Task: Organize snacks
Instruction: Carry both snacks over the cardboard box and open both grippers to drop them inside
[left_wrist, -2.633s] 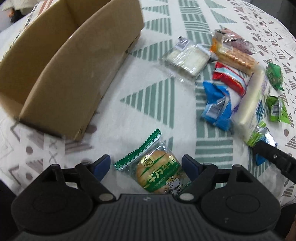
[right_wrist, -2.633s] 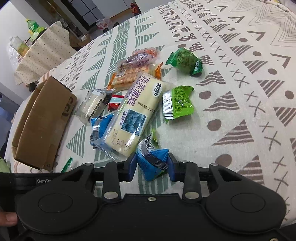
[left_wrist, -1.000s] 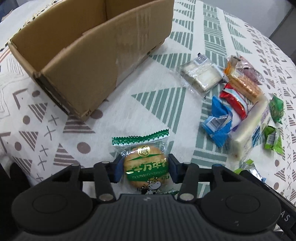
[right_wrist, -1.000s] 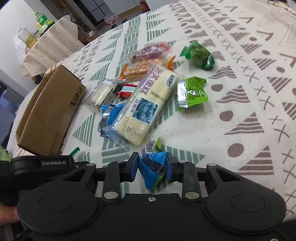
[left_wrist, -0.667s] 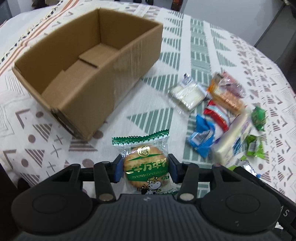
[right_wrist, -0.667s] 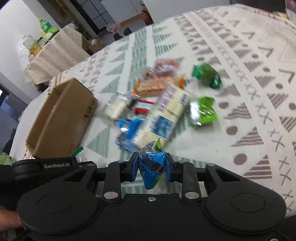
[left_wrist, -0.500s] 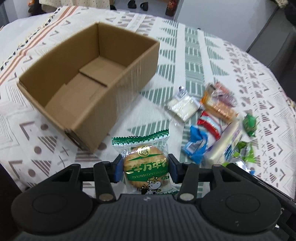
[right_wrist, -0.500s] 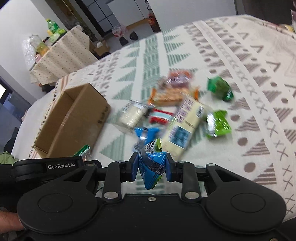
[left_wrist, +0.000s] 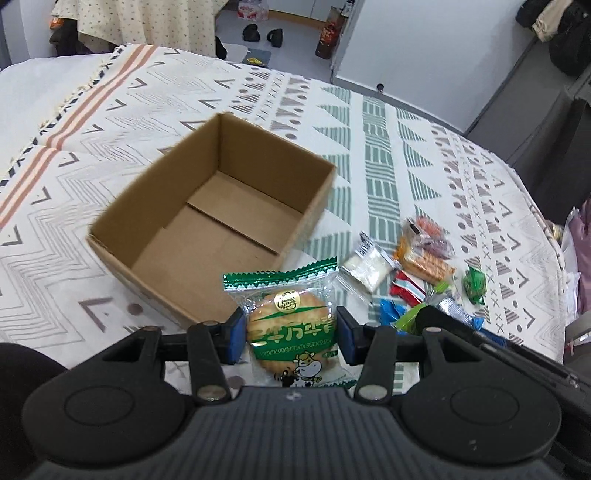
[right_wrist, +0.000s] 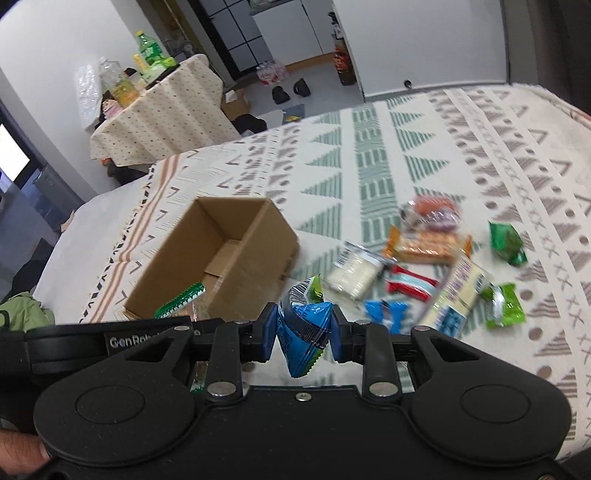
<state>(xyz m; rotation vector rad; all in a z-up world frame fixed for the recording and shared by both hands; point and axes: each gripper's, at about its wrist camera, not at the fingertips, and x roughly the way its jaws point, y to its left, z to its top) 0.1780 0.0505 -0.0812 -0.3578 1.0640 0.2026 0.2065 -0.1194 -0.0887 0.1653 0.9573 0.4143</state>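
Observation:
My left gripper (left_wrist: 291, 329) is shut on a green-wrapped round cookie pack (left_wrist: 290, 325), held in the air just in front of the near right corner of the empty cardboard box (left_wrist: 221, 236). My right gripper (right_wrist: 303, 334) is shut on a blue and green triangular snack pack (right_wrist: 304, 328), held above the table to the right of the same box (right_wrist: 221, 258). In the right wrist view the cookie pack's green edge (right_wrist: 180, 295) shows over the left gripper's body. Loose snacks lie in a heap (left_wrist: 417, 273) right of the box.
The heap (right_wrist: 436, 273) holds a white cake pack, red, blue, orange and green wrappers and a long cream bar (right_wrist: 458, 295). The patterned tablecloth (left_wrist: 147, 107) runs out to the table's edges. Beyond stand a second covered table (right_wrist: 162, 110) with bottles and shoes on the floor.
Both grippers have risen well above the table with their snacks. The box now shows from above, its bare floor in view, and the heap looks smaller and farther below.

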